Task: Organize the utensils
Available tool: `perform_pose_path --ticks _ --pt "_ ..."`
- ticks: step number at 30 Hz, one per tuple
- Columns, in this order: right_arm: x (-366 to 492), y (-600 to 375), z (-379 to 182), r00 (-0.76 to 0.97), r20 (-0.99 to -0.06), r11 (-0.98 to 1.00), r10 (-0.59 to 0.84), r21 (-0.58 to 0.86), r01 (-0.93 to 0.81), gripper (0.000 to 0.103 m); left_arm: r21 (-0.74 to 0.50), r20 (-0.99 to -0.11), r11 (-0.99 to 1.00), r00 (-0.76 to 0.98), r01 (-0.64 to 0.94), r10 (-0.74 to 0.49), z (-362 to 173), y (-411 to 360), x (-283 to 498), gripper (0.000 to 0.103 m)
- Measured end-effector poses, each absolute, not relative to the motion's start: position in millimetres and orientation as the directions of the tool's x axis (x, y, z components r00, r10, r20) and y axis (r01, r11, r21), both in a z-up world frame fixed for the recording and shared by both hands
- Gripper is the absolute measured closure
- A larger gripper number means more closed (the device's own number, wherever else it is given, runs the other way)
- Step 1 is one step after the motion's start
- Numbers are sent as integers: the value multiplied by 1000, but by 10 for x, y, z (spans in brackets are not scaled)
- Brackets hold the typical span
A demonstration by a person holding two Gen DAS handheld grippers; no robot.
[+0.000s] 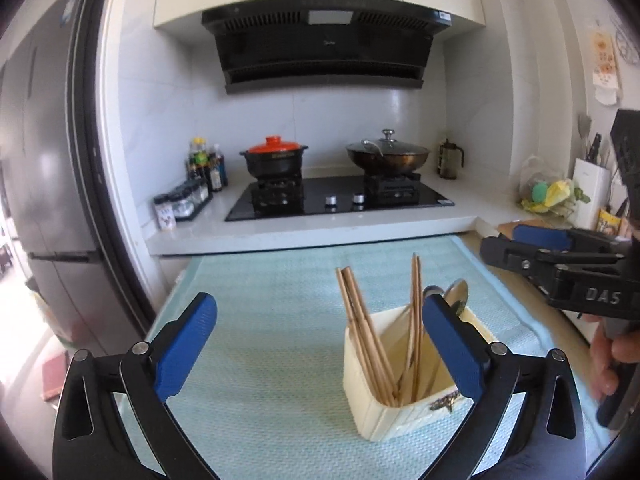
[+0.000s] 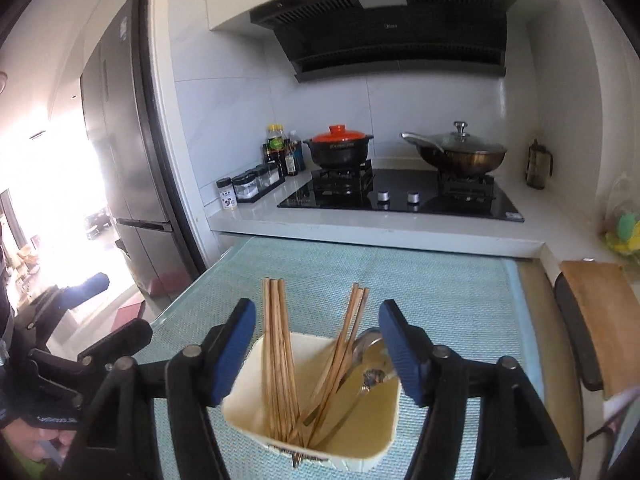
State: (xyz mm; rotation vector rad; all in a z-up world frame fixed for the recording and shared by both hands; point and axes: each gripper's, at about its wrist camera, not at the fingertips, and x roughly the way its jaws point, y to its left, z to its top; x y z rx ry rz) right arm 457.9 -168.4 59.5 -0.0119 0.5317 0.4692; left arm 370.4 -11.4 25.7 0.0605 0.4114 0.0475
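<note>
A cream utensil box [image 1: 404, 412] stands on a light blue mat [image 1: 260, 304]. It holds several wooden chopsticks [image 1: 362, 328] and metal spoons [image 1: 456, 294]. My left gripper [image 1: 318, 314] is open and empty, just left of and above the box. In the right wrist view the box [image 2: 248, 400] sits right below my right gripper [image 2: 318, 322], which is open and empty, with chopsticks [image 2: 276, 344] and spoons [image 2: 370, 368] between its fingers. The right gripper [image 1: 496, 246] also shows in the left wrist view, at the right.
A gas hob [image 1: 340, 200] with a red-lidded pot [image 1: 274, 158] and a lidded wok [image 1: 386, 156] lies beyond the mat. Sauce bottles and jars [image 1: 192, 188] stand at the left. A fridge [image 1: 44, 184] is at the left. A wooden board [image 2: 604, 316] lies right.
</note>
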Motion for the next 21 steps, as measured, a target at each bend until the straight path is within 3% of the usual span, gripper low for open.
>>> perform_pose_path --ticks 1,2,14,18,21 --pt "4407 -1708 650 777 -474 900 415 86 -428 20 90 -384 995 920 -45 76 270 -149 3607 1" --pt "4229 -1729 695 793 -458 905 402 65 -421 17 106 -371 993 924 -54 90 283 -185 3494 1" --pt "2771 -1786 810 882 -375 952 286 7 -306 12 83 -409 993 906 -86 113 299 -305 2497 1" --pt "2434 -1740 727 889 -391 960 238 -45 -277 12 18 -457 997 886 -71 72 245 -223 2236 1" --pt "2250 -1771 678 875 -401 955 271 1 -296 12 17 -464 996 882 -92 90 238 -168 2076 1"
